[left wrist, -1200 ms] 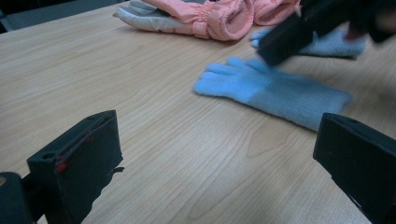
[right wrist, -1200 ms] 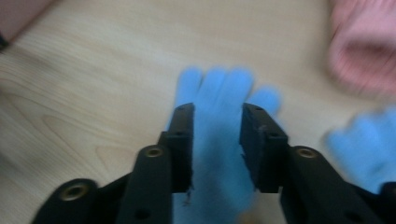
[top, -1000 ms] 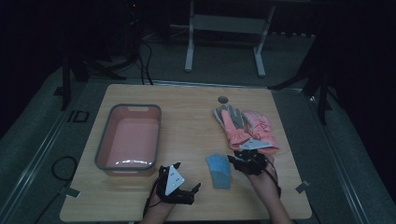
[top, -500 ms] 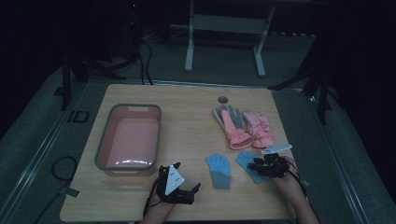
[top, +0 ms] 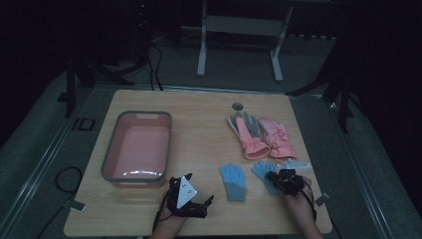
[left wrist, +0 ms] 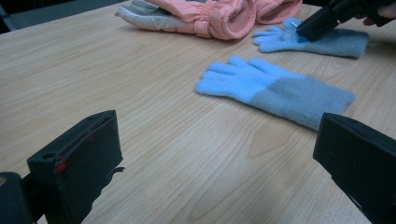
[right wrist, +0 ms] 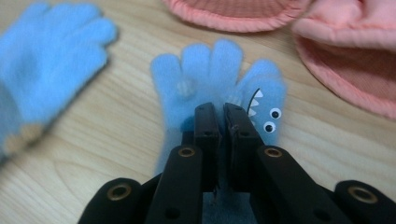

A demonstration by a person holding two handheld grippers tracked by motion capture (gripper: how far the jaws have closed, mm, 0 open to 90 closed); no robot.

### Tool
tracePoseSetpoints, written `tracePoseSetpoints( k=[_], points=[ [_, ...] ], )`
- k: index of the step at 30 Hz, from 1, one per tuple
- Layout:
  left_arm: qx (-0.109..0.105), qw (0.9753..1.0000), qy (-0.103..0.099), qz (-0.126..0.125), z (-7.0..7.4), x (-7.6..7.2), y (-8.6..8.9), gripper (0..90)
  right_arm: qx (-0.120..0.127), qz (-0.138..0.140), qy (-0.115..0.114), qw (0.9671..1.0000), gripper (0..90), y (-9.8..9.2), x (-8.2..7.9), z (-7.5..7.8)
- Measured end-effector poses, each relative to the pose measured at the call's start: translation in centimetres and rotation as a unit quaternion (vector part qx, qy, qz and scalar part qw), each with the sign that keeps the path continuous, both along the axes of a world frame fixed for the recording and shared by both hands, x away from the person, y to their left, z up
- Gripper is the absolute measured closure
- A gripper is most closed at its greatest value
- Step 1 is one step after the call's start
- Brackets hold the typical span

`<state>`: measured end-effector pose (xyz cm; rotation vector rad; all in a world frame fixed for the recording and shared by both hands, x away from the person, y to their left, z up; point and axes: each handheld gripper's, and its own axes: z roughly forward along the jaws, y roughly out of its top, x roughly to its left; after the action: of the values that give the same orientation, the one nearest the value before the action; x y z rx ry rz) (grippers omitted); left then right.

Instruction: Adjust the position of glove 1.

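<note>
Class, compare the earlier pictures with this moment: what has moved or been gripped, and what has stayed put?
The right gripper, shut on the blue glove with eyes, has carried it rightward, off the other blue glove and onto the table beside it. The left gripper stayed open at the near edge; the pink gloves and pink tub did not move.

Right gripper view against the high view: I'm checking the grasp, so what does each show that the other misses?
Right gripper view: a toothy, googly-eyed face on the held blue glove, with the right tongs shut on its fabric. High view: the pink tub and the open left tongs. Both: that glove, the other blue glove and the pink gloves.
</note>
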<state>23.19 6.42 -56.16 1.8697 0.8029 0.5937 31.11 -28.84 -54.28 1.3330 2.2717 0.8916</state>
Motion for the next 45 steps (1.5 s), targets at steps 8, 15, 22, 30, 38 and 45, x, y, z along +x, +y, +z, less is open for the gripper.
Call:
tracePoseSetpoints(
  k=[8, 15, 22, 30, 38, 45],
  points=[
    [-0.002, 1.0, 0.0, 0.0, 0.0, 0.0, 0.1, 1.1, 0.048, -0.066, -0.044, 0.9957, 85.7, 0.5, -2.5, 5.5],
    [0.002, 1.0, -0.002, 0.0, 0.0, 0.0, 0.0, 1.1, 0.042, -0.122, -0.052, 0.9903, 85.7, 0.5, -4.1, 6.7],
    [0.002, 1.0, -0.001, -0.001, 0.0, 0.0, 0.0, 1.2, 0.049, -0.145, -0.021, 0.988, 85.6, 0.5, -4.2, 4.2],
    [0.002, 1.0, -0.001, -0.002, 0.0, 0.0, 0.0, 1.2, 0.027, -0.15, 0.0, 0.9883, 85.1, 0.8, -3.3, 1.3],
    [0.004, 1.0, -0.002, -0.004, 0.0, 0.0, 0.0, 1.1, 0.006, -0.13, 0.013, 0.9914, 73.0, 0.8, -2.6, 0.0],
    [0.004, 1.0, -0.002, -0.004, 0.0, 0.0, 0.0, 1.1, 0.004, -0.091, 0.011, 0.9958, 61.7, -0.4, -2.4, 1.0]
  ],
)
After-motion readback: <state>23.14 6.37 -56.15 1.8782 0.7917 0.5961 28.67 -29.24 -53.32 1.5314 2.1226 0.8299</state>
